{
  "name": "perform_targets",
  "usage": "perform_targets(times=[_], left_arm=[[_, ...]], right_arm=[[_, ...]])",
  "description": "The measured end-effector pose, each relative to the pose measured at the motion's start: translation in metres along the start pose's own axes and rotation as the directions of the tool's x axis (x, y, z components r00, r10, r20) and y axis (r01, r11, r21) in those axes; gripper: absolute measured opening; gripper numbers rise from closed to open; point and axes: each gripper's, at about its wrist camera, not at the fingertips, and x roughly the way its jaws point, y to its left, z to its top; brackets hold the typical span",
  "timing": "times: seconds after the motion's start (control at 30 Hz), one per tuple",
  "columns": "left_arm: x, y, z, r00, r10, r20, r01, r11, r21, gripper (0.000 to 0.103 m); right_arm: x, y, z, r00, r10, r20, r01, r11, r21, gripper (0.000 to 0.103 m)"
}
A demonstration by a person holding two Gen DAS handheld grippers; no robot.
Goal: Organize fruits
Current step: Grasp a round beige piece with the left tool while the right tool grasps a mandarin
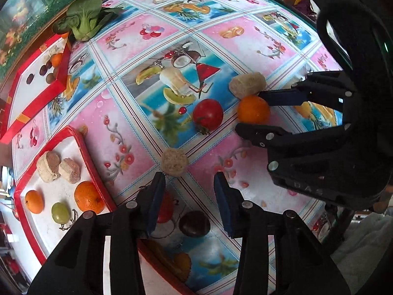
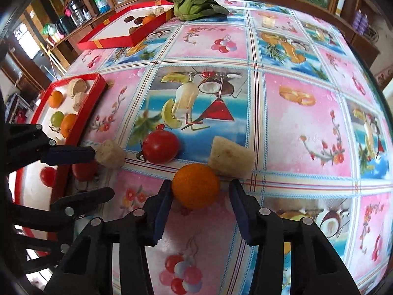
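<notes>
the tablecloth (image 2: 294,127) is a grid of pink and blue squares printed with flowers, cherries, coconuts and drinks, edged in pale blue and red lines. the near tray (image 1: 81,145) has a red rim and a white floor; the far tray (image 1: 36,103) is red with orange-gold bands and white inside. the orange (image 2: 195,186) is bright orange, the tomato (image 2: 161,146) glossy red with a green stalk. the two cake pieces (image 2: 231,157) are pale beige. the leafy vegetable (image 2: 194,0) is green. both grippers (image 2: 200,206) are black with dark blue pads (image 2: 163,209).
</notes>
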Motion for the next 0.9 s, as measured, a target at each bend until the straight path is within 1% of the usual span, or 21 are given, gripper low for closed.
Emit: perform_targets(times=[0.03,0.13,0.2,0.27,0.3,0.33,0.37,0.4,0.43,0.47,0.57,0.77,0.9], left_arm=[[0.000,0.003,0.001,1.000,-0.001,0.004,0.001,1.000,-0.022,0.039],[0.001,0.017,0.006,1.000,0.006,0.019,-0.004,0.992,-0.124,0.039],[0.004,0.026,0.008,1.000,0.008,0.022,-0.004,0.983,-0.183,0.039],[0.007,0.032,0.009,1.000,-0.006,0.020,0.010,0.976,-0.218,0.039],[0.009,0.032,0.009,1.000,-0.006,0.019,0.010,0.976,-0.218,0.039],[0.010,0.030,0.009,1.000,-0.004,0.018,0.008,0.978,-0.210,0.034],[0.011,0.027,0.009,1.000,-0.006,0.015,0.009,0.981,-0.196,0.023],[0.013,0.024,0.009,1.000,-0.002,0.008,0.004,0.984,-0.180,0.022],[0.013,0.020,0.009,1.000,0.017,0.012,-0.015,0.987,-0.161,0.022],[0.013,0.017,0.010,1.000,0.017,0.013,-0.014,0.988,-0.151,0.022],[0.011,0.017,0.009,1.000,-0.006,0.017,0.008,0.988,-0.151,0.022],[0.004,0.032,0.005,0.995,-0.081,0.055,0.092,0.970,-0.227,0.022],[-0.006,0.043,0.001,0.986,-0.131,0.103,0.154,0.951,-0.267,0.022]], right_arm=[[0.001,0.002,0.001,1.000,-0.009,0.005,0.009,1.000,-0.014,0.046],[0.003,0.009,0.002,0.999,-0.042,0.029,0.044,0.996,-0.077,0.037],[0.003,0.010,0.003,0.998,-0.046,0.031,0.049,0.995,-0.087,0.037],[0.003,0.010,0.004,0.999,-0.046,0.025,0.048,0.995,-0.085,0.037],[0.003,0.010,0.003,0.999,-0.040,0.022,0.042,0.996,-0.081,0.037],[0.002,0.010,0.003,0.999,-0.031,0.020,0.032,0.996,-0.079,0.037],[0.000,0.010,0.002,0.999,-0.025,0.021,0.026,0.997,-0.079,0.037],[-0.002,0.011,0.002,1.000,-0.020,0.023,0.022,0.997,-0.080,0.037],[-0.004,0.012,0.001,1.000,-0.014,0.024,0.016,0.997,-0.081,0.037],[-0.006,0.012,0.001,1.000,-0.007,0.026,0.009,0.997,-0.080,0.037],[-0.012,0.013,0.001,0.999,0.005,0.037,-0.002,0.997,-0.075,0.036],[-0.028,0.009,-0.004,0.998,0.034,0.059,-0.031,0.998,-0.049,0.036],[-0.037,0.001,-0.008,0.996,0.056,0.070,-0.055,0.998,-0.007,0.036]])
